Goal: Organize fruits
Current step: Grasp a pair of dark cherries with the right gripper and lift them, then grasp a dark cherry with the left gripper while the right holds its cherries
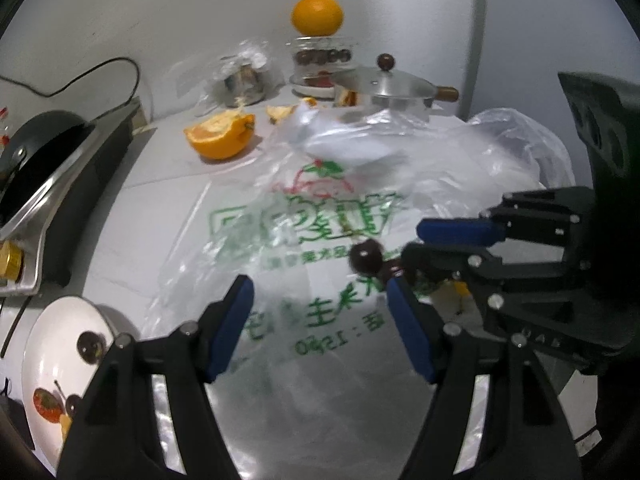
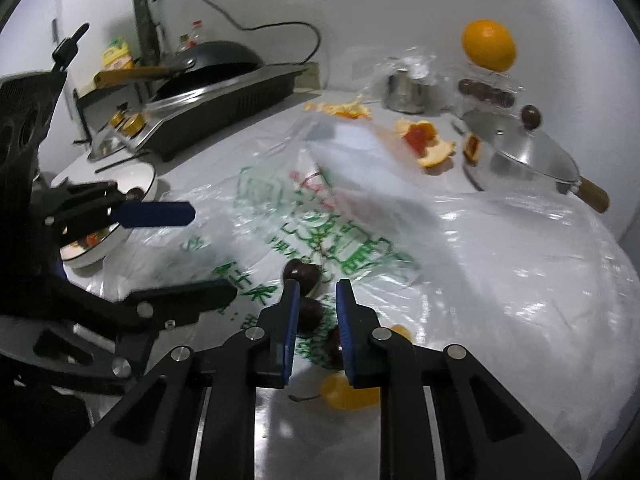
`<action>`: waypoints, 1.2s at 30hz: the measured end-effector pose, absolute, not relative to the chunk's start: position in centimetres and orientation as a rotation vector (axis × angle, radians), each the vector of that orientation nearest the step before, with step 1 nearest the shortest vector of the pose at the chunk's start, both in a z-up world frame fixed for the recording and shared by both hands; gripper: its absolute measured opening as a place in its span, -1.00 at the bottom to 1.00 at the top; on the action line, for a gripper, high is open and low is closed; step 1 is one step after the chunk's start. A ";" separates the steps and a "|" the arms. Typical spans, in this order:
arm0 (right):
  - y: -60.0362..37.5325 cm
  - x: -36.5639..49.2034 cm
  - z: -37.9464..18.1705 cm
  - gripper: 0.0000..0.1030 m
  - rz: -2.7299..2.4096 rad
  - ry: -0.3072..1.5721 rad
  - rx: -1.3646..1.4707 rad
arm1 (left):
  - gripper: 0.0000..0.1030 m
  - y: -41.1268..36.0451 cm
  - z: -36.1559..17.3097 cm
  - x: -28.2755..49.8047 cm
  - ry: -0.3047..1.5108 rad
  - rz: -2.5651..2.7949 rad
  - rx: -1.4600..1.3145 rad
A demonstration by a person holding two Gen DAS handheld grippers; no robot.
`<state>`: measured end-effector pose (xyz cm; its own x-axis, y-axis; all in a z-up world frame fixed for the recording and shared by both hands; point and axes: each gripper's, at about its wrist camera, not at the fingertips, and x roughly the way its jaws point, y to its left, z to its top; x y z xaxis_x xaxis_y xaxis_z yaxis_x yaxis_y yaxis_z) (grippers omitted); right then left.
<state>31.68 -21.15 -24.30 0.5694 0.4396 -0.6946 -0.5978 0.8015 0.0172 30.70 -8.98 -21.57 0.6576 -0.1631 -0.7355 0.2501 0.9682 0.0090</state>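
Dark cherries and a yellow one (image 2: 344, 394) lie on a clear plastic bag (image 2: 480, 260) printed in green. My right gripper (image 2: 316, 300) points down at them with its jaws drawn close, and a dark cherry (image 2: 311, 315) sits in the narrow gap between the pads. Another dark cherry (image 2: 302, 274) lies just past its tips. From the left wrist my right gripper (image 1: 410, 244) comes in from the right, next to a dark cherry (image 1: 366, 256). My left gripper (image 1: 320, 320) hangs open over the bag (image 1: 320, 208), holding nothing.
A white bowl (image 1: 40, 320) with cherries and other fruit stands at the lower left, by a stove with a black pan (image 2: 216, 60). At the back are a half orange (image 1: 220, 136), peels (image 2: 430, 144), an orange (image 1: 317, 14) on a jar, and a lidded pan (image 2: 520, 156).
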 end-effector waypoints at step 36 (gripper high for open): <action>-25.5 31.6 -22.6 -0.40 0.542 0.677 -0.203 | 0.10 -13.0 -23.1 34.0 0.847 -0.309 0.173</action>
<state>31.60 -25.48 -22.64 0.6483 0.4086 -0.6424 -0.5374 0.8433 -0.0061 34.04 -12.99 -23.14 0.6211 -0.1992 -0.7580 0.3354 0.9417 0.0274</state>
